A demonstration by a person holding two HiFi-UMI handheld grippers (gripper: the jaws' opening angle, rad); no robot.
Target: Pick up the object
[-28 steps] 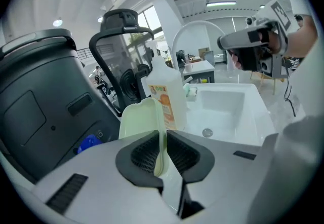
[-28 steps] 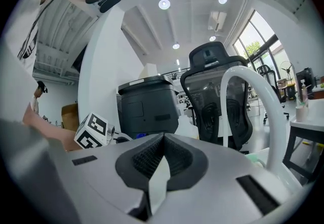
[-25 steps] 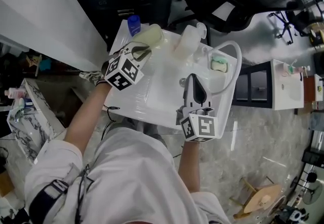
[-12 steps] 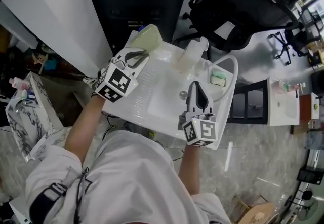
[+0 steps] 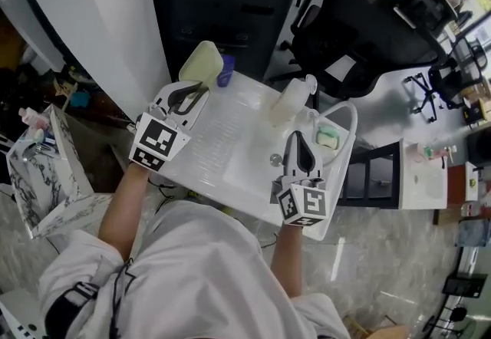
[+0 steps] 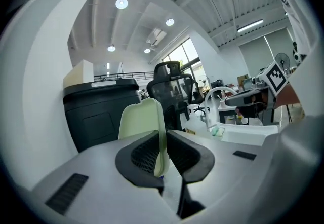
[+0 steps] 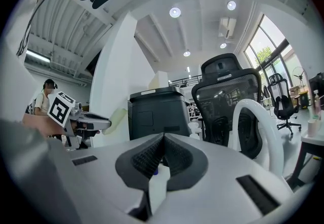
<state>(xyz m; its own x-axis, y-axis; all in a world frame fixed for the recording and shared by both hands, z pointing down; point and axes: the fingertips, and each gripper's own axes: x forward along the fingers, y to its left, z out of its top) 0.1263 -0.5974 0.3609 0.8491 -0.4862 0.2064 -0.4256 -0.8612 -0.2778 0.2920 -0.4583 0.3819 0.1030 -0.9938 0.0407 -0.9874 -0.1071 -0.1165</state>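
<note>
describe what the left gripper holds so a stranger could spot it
On the white sink top, look to the far left corner, where the left gripper is shut on a pale green slab. It is flat and rounded, unlike the blue bottle beside it.

My left gripper (image 5: pixel 195 89) carries the pale green flat plastic piece (image 5: pixel 200 63) further left, past the edge of the white sink top (image 5: pixel 230 142); a small blue bottle (image 5: pixel 225 70) now shows at its right.
</note>
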